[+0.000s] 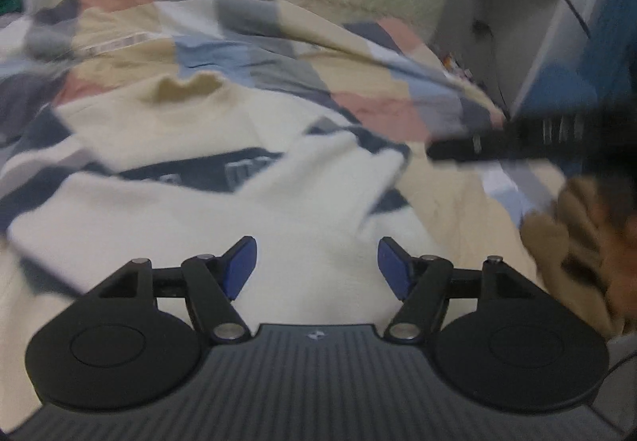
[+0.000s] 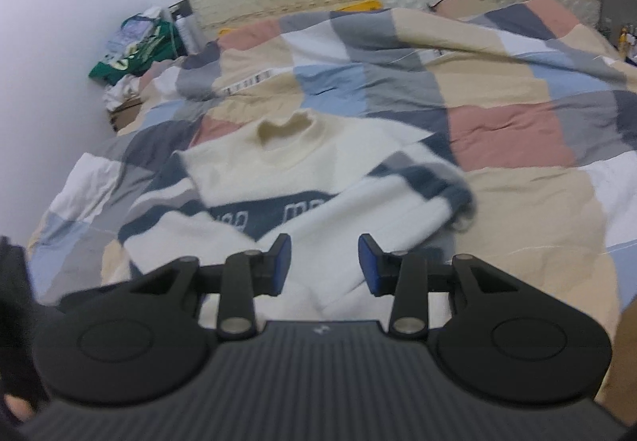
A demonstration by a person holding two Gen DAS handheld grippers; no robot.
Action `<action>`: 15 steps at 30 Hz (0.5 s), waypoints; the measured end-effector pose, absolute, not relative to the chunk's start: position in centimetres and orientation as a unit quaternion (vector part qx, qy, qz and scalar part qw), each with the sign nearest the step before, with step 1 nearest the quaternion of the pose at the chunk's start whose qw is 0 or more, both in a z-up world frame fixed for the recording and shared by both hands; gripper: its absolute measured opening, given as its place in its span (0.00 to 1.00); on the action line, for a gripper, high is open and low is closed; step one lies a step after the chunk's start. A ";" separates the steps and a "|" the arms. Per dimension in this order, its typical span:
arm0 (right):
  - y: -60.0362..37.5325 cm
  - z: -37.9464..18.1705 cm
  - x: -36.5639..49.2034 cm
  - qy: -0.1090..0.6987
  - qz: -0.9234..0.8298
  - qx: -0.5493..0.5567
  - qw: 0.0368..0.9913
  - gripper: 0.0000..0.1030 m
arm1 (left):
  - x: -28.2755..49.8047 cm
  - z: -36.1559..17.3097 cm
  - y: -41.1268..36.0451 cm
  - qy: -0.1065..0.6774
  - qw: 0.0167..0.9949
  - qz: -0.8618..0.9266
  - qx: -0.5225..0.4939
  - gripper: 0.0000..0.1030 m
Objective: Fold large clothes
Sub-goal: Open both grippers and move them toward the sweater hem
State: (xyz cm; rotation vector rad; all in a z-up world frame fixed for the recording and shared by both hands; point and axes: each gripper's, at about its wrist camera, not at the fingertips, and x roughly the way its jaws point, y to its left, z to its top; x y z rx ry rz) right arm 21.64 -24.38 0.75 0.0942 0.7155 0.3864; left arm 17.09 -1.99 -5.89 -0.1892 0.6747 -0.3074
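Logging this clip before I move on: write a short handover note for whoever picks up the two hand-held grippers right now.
Left hand-held gripper: open, nothing between the pads, over the sweater's cream lower part.
Right hand-held gripper: open, empty, over the same sweater.
Sweater lies neck away from you on the patchwork quilt; both sleeves appear folded in across the front.
Done: sleeves in, it seems.
Left: fold the body, probably hem toward the neck, then square it up.
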 end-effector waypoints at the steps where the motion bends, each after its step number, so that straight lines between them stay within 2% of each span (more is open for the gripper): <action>1: -24.2 0.1 21.7 0.349 0.193 0.050 0.916 0.40 | 16.9 -6.1 -0.9 0.324 0.930 -0.137 -0.105 0.70; 8: -21.6 -5.5 21.5 0.355 0.226 0.050 0.906 0.40 | 17.6 -8.6 5.8 0.325 0.932 -0.024 -0.156 0.70; 15: -19.0 -9.2 22.2 0.326 0.252 0.010 0.911 0.40 | 20.2 -10.0 7.6 0.332 0.930 0.013 -0.157 0.70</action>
